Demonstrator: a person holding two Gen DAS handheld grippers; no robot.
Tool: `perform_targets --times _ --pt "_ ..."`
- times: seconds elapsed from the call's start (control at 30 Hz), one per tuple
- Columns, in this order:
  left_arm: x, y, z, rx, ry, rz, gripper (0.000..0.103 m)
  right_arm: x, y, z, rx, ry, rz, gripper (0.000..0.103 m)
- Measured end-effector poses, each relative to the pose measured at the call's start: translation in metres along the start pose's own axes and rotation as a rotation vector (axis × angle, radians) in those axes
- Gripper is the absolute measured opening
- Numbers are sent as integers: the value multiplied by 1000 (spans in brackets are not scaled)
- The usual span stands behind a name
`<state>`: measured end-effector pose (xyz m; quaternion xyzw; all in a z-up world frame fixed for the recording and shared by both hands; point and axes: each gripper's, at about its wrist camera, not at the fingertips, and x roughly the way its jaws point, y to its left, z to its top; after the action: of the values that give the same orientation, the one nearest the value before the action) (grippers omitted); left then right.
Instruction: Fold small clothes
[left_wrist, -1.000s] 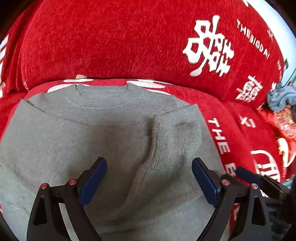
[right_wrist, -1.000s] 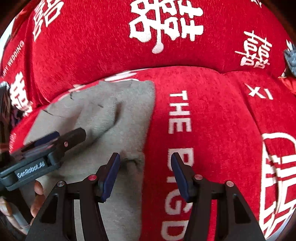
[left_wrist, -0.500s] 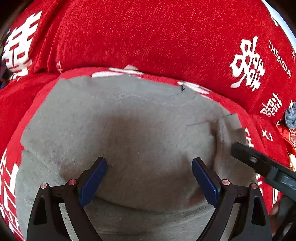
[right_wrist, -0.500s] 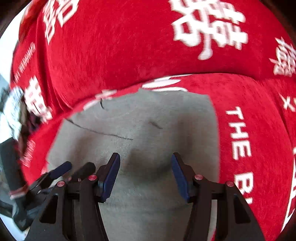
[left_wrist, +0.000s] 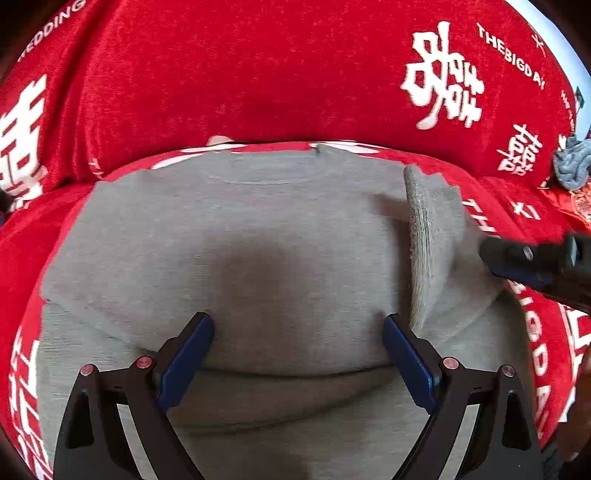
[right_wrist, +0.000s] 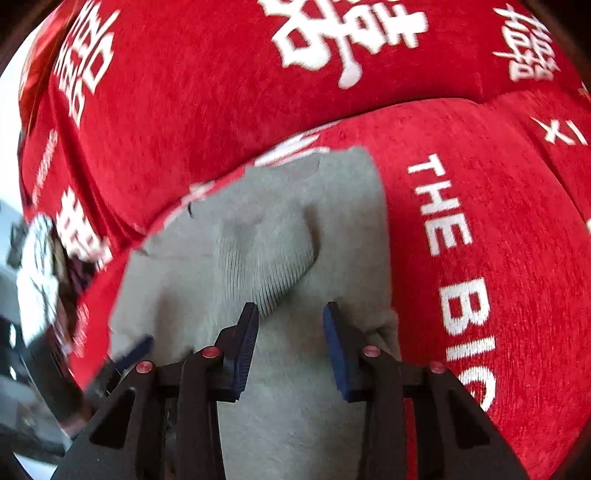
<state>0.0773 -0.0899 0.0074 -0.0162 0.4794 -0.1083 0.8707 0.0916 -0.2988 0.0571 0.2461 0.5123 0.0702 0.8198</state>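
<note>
Folding grey sweater (left_wrist: 258, 229) on red sofa (left_wrist: 258, 74). Left tool (left_wrist: 297, 354) apart, empty. Right tool (right_wrist: 290, 347) closing, half-apart, over sleeve (right_wrist: 266, 254); shallow pinch risks sleeve slipping, fold bunching near right edge.

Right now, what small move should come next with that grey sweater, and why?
Probably close the right gripper on the sleeve. Its jaws have just been closing but still stand apart, with grey sweater cloth between them; the ribbed cuff sits raised, not yet folded flat.

Left gripper (left_wrist: 298, 363), right gripper (right_wrist: 290, 349): black angular frames, dark blue pads, small red rivets.
</note>
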Motion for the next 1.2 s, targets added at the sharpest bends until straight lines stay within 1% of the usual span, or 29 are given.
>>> perform_targets --times 0.1,0.13,0.17,0.2,0.27,0.3,0.33,0.37,0.4,0.43,0.47,0.5,0.6,0.7,0.73,0.77,0.8,0.83,0.87,0.9,0.97,1.07,1.1,1.17,1.2 --pt "-3 -15 0 32 9 -60 94 -4 12 7 -24 -17 -2 57" --pt "-3 -20 -2 49 7 -75 94 -4 14 7 -31 -13 -4 57" --pt "-3 -24 -2 58 4 -66 94 -1 16 5 -37 -1 -4 58" --pt "-1 -25 -3 56 4 -58 94 4 17 4 -38 18 5 57" --pt "1 -23 -2 39 8 -65 94 14 17 1 -42 56 19 57" --pt "0 -22 -2 37 8 -67 94 20 18 -1 -50 73 13 57" --pt "-1 -21 -2 40 9 -67 94 23 18 -1 -52 79 0 55" --pt "-1 -21 -2 46 11 -66 94 24 17 -2 -39 80 3 51" --pt "-1 -21 -2 52 11 -65 94 22 15 -1 -15 75 30 51" --pt "-1 -21 -3 60 11 -62 94 16 9 -1 28 63 99 51" --pt "-1 -22 -4 68 10 -60 94 11 6 0 53 60 141 54" --pt "-1 -24 -4 75 8 -57 94 7 2 1 65 57 159 61" --pt "0 -32 -5 90 6 -62 94 -4 -8 5 89 28 166 71" --pt "2 -44 -7 119 7 -45 94 2 -17 11 113 47 145 71" --pt "3 -45 -7 122 8 -40 94 6 -17 11 101 63 135 69" --pt "3 -46 -8 124 9 -35 94 10 -16 9 85 84 124 55" --pt "3 -45 -8 125 12 -37 94 14 -14 8 65 102 120 35" --pt "3 -43 -7 123 13 -39 94 17 -13 6 45 112 111 27" --pt "2 -41 -6 115 15 -43 94 18 -11 5 22 112 91 13" --pt "1 -37 -4 102 16 -48 94 17 -8 4 -9 96 55 8" --pt "-4 -29 0 66 12 -53 94 10 -2 7 -62 50 34 7" --pt "-11 -11 9 15 -15 -49 94 -10 12 13 -159 -56 16 7" --pt "-12 -5 11 0 -19 -41 94 -16 18 12 -212 -104 -6 7" --pt "-8 13 14 -42 -5 -25 94 -17 20 11 -256 -129 -33 7" --pt "-6 20 13 -59 6 -24 94 -10 16 10 -266 -116 -41 7"
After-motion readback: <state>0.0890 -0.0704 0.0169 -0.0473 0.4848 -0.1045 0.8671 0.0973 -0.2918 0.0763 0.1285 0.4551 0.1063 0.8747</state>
